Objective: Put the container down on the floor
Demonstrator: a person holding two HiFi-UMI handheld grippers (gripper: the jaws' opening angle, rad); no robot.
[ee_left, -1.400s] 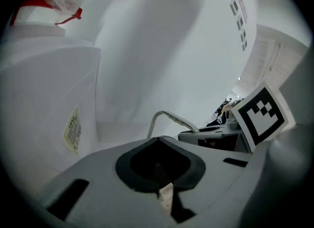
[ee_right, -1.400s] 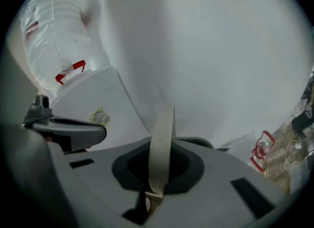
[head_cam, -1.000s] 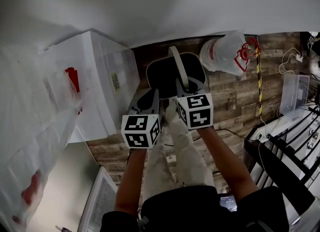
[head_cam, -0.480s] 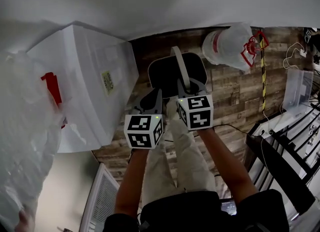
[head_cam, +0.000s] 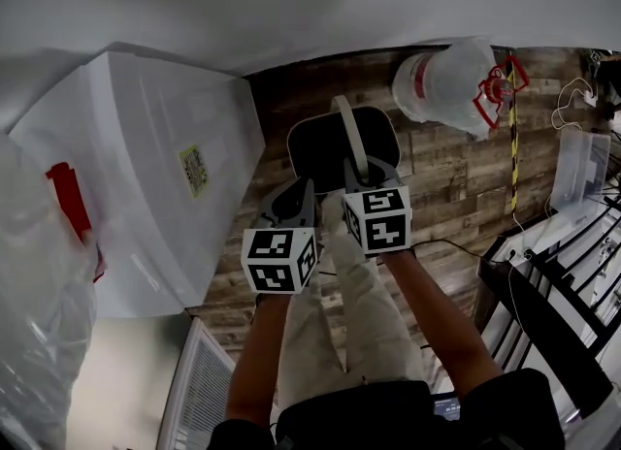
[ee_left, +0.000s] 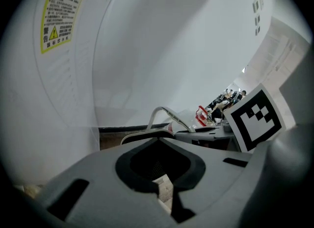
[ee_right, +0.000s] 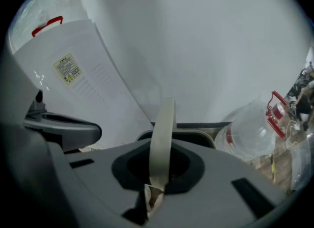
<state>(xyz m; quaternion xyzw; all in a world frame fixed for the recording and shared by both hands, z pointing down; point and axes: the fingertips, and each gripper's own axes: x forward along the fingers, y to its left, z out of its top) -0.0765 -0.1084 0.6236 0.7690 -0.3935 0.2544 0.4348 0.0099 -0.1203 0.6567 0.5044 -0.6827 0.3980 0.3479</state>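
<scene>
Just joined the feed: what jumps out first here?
The dark container sits at centre over the wood floor, its pale handle clamped in the right gripper. A big white box stands to its left and a clear jug to its right.

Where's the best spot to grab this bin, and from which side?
The handle, at the top of its arch, from above: it stands upright over the bin, a thin strap. The right claw is shut on it there.
</scene>
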